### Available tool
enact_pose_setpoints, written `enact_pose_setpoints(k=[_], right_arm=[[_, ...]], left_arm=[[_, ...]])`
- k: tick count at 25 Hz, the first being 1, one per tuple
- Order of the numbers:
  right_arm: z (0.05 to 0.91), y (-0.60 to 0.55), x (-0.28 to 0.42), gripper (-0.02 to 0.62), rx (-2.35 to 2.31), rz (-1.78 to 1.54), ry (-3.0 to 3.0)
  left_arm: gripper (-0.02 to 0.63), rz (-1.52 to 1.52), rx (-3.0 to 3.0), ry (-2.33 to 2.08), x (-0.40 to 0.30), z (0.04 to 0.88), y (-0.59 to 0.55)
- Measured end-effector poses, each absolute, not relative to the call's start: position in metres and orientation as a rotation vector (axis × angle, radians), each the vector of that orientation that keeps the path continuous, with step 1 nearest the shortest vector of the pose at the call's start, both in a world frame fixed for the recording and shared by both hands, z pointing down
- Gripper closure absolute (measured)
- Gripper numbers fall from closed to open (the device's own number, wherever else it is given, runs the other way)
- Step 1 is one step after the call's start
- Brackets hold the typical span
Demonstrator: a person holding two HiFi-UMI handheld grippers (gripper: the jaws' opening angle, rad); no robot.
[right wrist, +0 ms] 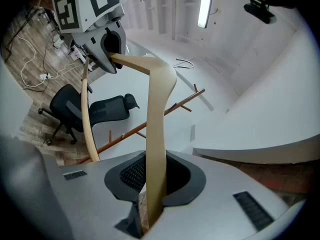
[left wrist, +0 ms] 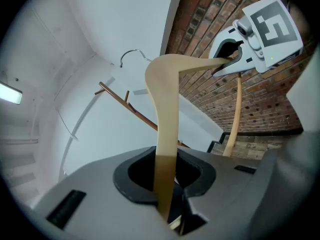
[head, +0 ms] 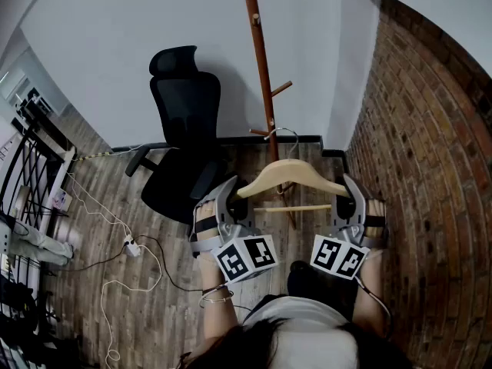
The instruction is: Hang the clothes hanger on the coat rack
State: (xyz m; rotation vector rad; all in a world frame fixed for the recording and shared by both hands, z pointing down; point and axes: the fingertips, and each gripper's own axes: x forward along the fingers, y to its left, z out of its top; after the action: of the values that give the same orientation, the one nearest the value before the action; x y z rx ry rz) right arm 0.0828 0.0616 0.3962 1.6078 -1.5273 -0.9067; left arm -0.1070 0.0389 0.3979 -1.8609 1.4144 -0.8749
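Note:
A pale wooden clothes hanger (head: 290,177) with a metal hook (head: 283,134) hangs level between my two grippers. My left gripper (head: 232,197) is shut on its left end, and the hanger's arm (left wrist: 167,134) runs up out of those jaws. My right gripper (head: 347,198) is shut on the right end, where the hanger's arm (right wrist: 156,134) rises from the jaws. The brown wooden coat rack (head: 261,60) stands just beyond the hanger, its pegs (head: 280,88) sticking out to the sides. The hook sits close to the pole, low down near a short peg (head: 258,131).
A black office chair (head: 183,133) stands left of the rack. A brick wall (head: 430,152) runs along the right. White cables and a power strip (head: 132,247) lie on the wooden floor at left, beside a black metal rack (head: 27,167).

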Motion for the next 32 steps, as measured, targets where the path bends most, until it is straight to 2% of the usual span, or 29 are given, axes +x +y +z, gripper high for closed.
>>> enact_pose_setpoints(k=[32], right_arm=[[0.401, -0.061, 0.108, 0.517, 1.55, -0.911, -1.649]], left_arm=[[0.526, -0.93, -1.829, 1.477, -0.082, 0.399, -0.067]])
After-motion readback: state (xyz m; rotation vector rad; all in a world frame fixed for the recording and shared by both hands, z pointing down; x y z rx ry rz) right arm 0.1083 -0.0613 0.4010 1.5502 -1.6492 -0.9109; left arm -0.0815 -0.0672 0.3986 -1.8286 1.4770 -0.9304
